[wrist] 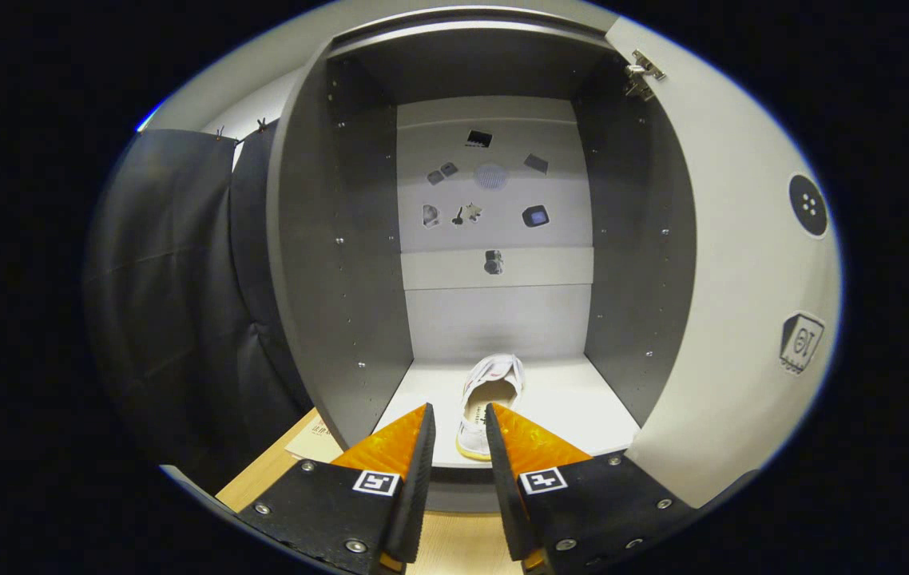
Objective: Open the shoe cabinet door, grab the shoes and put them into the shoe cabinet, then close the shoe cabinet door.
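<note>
Right, gripper [460, 435] at bottom centre of frame, fingers slightly apart with a narrow gap, nothing pinched. Left fingertip [421, 423] and right fingertip [497, 423] frame the heel end of the shoe without touching it, as far as I can tell.

Shoe [488, 403] is white, lying on the cabinet floor [574, 411] just ahead of the fingers, heel toward the gripper, toe toward the back wall, yellowish sole edge at the heel. Only one shoe seen.

Shoe cabinet [343, 263] fills centre frame, grey side walls with rows of shelf-pin holes, pale back panel [494, 295] carrying several small dark stickers in the upper middle.

Cabinet door [742, 263] is swung wide open at right of frame, hinge [642, 76] visible at upper right, two dark stickers on its inner face.

Dark cloth [175, 303] hangs at left of frame beside the cabinet. Wooden surface [279, 471] at lower left under the cabinet front, with a piece of paper [317, 441] lying on it next to the left finger.
</note>
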`<state>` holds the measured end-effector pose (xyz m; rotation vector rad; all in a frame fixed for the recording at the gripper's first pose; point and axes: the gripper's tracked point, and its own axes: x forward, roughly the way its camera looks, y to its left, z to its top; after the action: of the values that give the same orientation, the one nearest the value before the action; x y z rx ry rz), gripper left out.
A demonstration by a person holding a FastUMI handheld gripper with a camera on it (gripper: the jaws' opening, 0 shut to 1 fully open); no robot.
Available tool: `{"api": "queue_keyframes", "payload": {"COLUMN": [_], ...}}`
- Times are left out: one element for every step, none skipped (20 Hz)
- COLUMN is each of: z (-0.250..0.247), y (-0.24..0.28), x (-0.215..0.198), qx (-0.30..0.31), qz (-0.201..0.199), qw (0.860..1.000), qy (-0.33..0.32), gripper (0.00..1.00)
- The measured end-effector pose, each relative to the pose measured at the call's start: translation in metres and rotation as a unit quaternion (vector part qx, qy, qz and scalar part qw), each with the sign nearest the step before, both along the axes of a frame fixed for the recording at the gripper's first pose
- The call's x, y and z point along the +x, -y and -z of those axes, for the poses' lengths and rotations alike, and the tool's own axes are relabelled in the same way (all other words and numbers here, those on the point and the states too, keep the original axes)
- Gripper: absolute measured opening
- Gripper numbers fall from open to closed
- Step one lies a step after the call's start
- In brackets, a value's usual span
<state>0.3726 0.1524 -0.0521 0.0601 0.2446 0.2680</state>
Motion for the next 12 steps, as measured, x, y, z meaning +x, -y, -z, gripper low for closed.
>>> {"api": "queue_keyframes", "payload": {"z": [-0.005, -0.01, -0.016, -0.022, -0.028, -0.034, -0.041, -0.048, -0.054, -0.059, -0.062, -0.067], "y": [0.002, 0.005, 0.009, 0.013, 0.019, 0.022, 0.027, 0.034, 0.043, 0.053, 0.065, 0.081], "x": [-0.009, -0.02, -0.03, -0.04, -0.052, -0.062, -0.076, -0.089, -0.102, -0.114, -0.128, -0.143], "qx": [0.001, 0.001, 0.001, -0.002, -0.005, -0.006, -0.003, 0.001, 0.003, 0.002, -0.005, -0.014], "qz": [0.003, 0.007, 0.01, 0.015, 0.021, 0.024, 0.028, 0.033, 0.04, 0.05, 0.067, 0.083], "qw": [1.0, 1.0, 1.0, 1.0, 1.0, 0.999, 0.999, 0.999, 0.998, 0.997, 0.996, 0.995], "qy": [0.003, 0.006, 0.01, 0.015, 0.021, 0.027, 0.032, 0.038, 0.044, 0.051, 0.054, 0.062], "gripper": [0.41, 0.41, 0.41, 0.41, 0.41, 0.41, 0.41, 0.41, 0.41, 0.41, 0.41, 0.42]}}
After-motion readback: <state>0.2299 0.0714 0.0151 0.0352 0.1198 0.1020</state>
